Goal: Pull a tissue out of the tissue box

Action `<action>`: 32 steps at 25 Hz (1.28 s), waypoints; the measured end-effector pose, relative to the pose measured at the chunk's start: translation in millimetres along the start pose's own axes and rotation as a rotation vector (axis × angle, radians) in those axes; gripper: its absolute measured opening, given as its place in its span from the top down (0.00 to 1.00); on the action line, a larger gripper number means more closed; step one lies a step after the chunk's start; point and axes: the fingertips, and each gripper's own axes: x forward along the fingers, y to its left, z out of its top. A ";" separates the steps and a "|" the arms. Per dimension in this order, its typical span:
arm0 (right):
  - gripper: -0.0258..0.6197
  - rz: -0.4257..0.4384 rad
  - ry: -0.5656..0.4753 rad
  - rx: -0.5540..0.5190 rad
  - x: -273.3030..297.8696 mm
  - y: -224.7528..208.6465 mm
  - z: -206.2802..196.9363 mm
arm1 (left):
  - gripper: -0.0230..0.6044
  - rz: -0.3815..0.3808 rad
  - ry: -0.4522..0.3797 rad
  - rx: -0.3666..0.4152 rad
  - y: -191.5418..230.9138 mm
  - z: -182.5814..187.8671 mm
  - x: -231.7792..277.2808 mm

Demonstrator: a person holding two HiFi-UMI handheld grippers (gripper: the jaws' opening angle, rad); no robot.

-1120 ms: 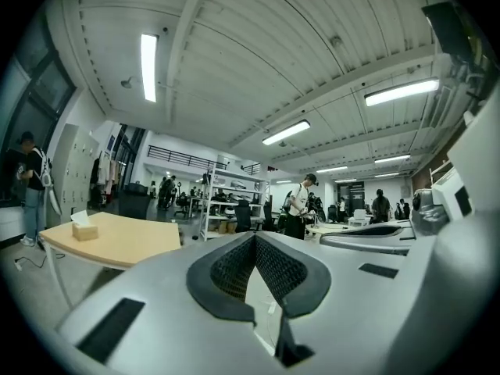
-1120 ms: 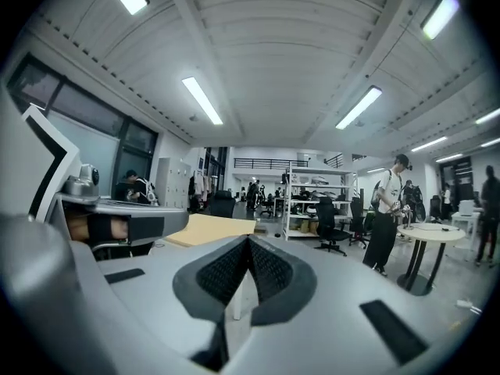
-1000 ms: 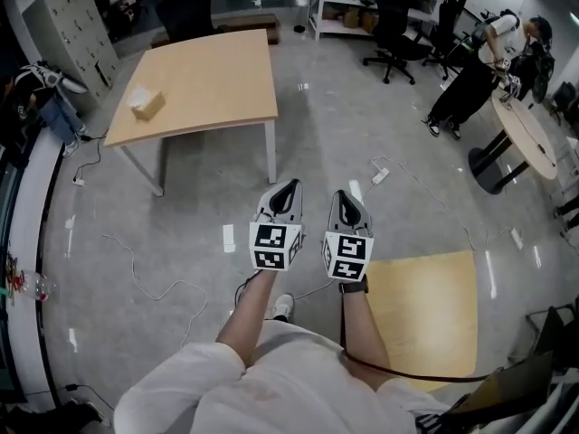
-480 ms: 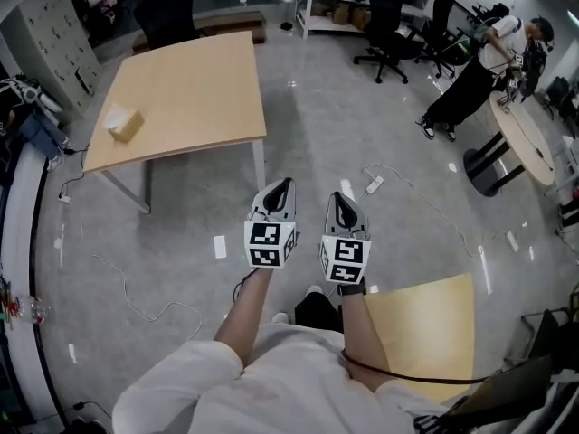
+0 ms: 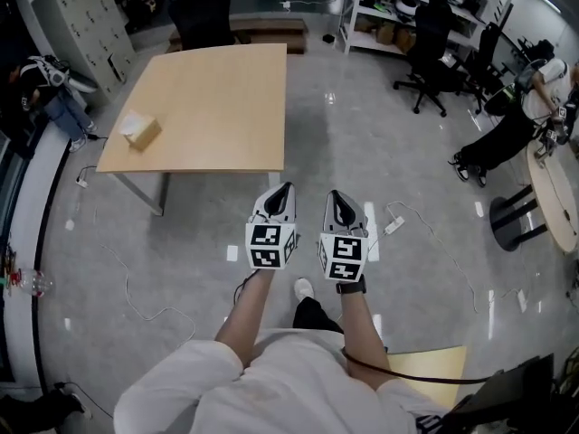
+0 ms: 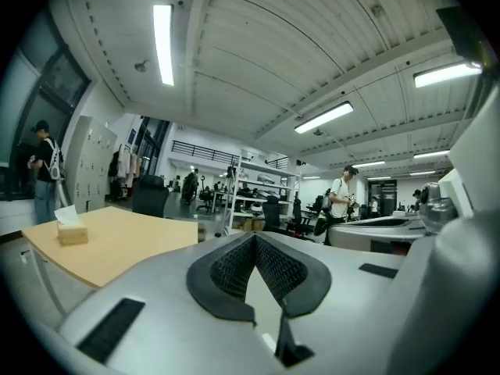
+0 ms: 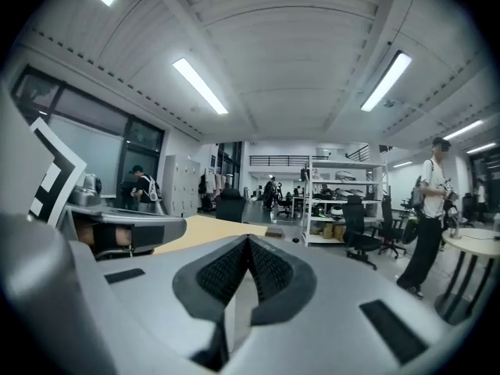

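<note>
The tissue box (image 5: 140, 130) is tan with a white tissue standing out of its top. It sits near the left edge of a light wooden table (image 5: 217, 98); in the left gripper view the tissue box (image 6: 72, 231) shows far off on the table (image 6: 117, 244). My left gripper (image 5: 286, 191) and right gripper (image 5: 335, 197) are held side by side over the floor, just short of the table's near edge. Both point level toward it. The left gripper (image 6: 255, 237) and the right gripper (image 7: 248, 241) are shut with nothing between the pads.
White cables and a power strip (image 5: 393, 226) lie on the grey floor. Office chairs (image 5: 432, 57) and shelves (image 5: 398, 7) stand at the back right. A round table (image 5: 552, 188) and a person (image 5: 507, 125) are at the right. A wooden board (image 5: 425, 369) lies behind me.
I have walked toward the table: its near edge now lies just ahead of the grippers, and the wooden floor board has dropped back. Both grippers stay shut, side by side.
</note>
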 end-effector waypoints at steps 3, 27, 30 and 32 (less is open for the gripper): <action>0.97 0.075 -0.020 -0.007 44.6 -0.8 18.5 | 0.96 0.079 -0.020 0.007 25.5 14.7 20.1; 0.97 0.636 -0.023 -0.076 278.7 235.2 47.4 | 0.96 0.585 -0.061 -0.016 306.6 31.1 19.1; 0.97 0.698 -0.029 -0.101 307.6 290.2 60.6 | 0.96 0.645 -0.117 -0.029 357.8 48.8 5.0; 0.97 0.739 -0.042 -0.099 322.7 327.6 73.7 | 0.96 0.671 -0.135 -0.025 392.4 60.9 -8.1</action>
